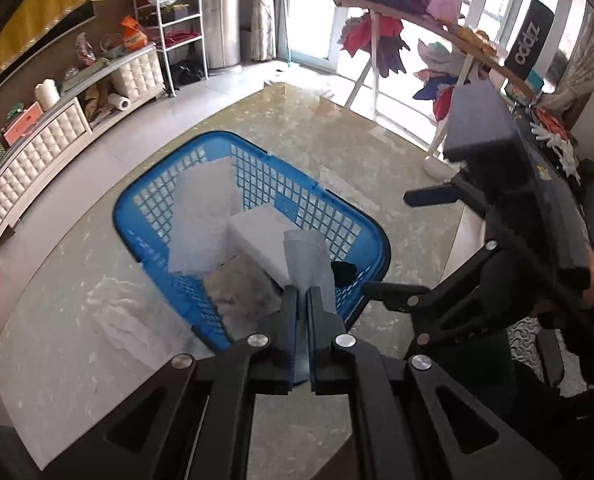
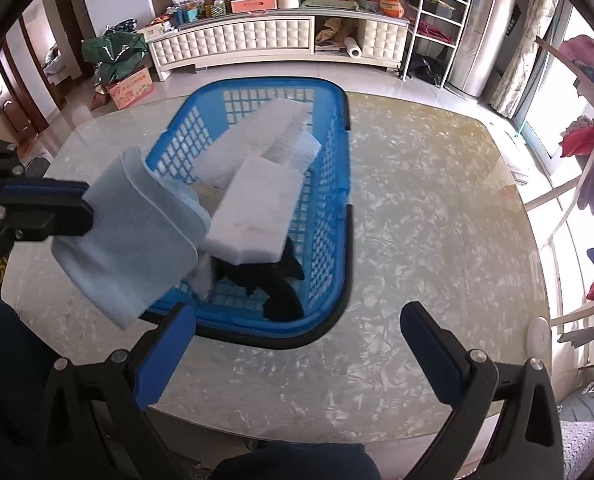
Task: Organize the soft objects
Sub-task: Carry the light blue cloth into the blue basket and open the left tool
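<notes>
A blue plastic basket (image 1: pixel 337 216) (image 2: pixel 329 184) stands on the marble table (image 2: pixel 437 220). It holds white foam blocks (image 2: pixel 257 204) (image 1: pixel 265 236), a longer white foam piece (image 2: pixel 257 132) (image 1: pixel 201 216) and a black cloth (image 2: pixel 281 292). My left gripper (image 1: pixel 303 292) (image 2: pixel 85 208) is shut on a folded light-blue foam sheet (image 2: pixel 129 240) (image 1: pixel 309 264), held over the basket's near-left corner. My right gripper (image 2: pixel 297 344) (image 1: pixel 393 248) is open and empty, just in front of the basket's near rim.
A white quilted cabinet (image 2: pixel 265 40) (image 1: pixel 37 160) with clutter stands beyond the table, with a white wire shelf (image 2: pixel 429 28) beside it. A rack with coloured cloths (image 1: pixel 397 20) stands by the window. Bare table lies right of the basket.
</notes>
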### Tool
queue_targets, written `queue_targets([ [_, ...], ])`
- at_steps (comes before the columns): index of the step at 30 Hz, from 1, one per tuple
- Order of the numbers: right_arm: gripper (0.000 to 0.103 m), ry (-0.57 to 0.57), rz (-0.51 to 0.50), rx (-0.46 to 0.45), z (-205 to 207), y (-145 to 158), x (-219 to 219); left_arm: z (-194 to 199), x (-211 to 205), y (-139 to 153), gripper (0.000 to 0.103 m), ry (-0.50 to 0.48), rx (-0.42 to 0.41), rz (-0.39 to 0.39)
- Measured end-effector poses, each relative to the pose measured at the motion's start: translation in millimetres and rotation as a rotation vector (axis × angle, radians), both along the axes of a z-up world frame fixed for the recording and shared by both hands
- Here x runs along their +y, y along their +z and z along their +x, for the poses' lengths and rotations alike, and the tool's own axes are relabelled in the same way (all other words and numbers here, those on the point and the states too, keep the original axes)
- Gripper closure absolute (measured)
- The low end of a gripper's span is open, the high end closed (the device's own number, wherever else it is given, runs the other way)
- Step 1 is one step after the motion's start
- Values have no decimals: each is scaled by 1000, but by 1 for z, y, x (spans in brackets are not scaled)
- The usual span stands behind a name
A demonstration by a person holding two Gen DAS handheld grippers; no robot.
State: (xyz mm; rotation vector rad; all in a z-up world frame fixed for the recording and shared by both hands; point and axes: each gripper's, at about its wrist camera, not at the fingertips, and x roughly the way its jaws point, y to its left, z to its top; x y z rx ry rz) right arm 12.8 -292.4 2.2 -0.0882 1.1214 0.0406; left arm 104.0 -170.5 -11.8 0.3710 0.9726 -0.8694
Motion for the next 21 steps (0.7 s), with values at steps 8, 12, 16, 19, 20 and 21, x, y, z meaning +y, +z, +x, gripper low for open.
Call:
queue_targets([
  [8,0,-24,14,2,8,-3,-12,33,-7,-33,99,26,32,62],
  [12,0,-24,22,13,16,-9,-9,47,-9,-42,99,29,22,99],
  [16,0,-20,28,26,23,-14,-9,56,-9,-48,99,35,27,113],
  [19,0,-18,34,32,26,-16,-11,57,-9,-50,99,34,33,116],
  [20,0,-18,36,33,27,-16,-11,58,-10,-50,99,30,35,114],
  [21,0,-18,36,34,27,-16,-11,56,-10,-50,99,26,35,112],
])
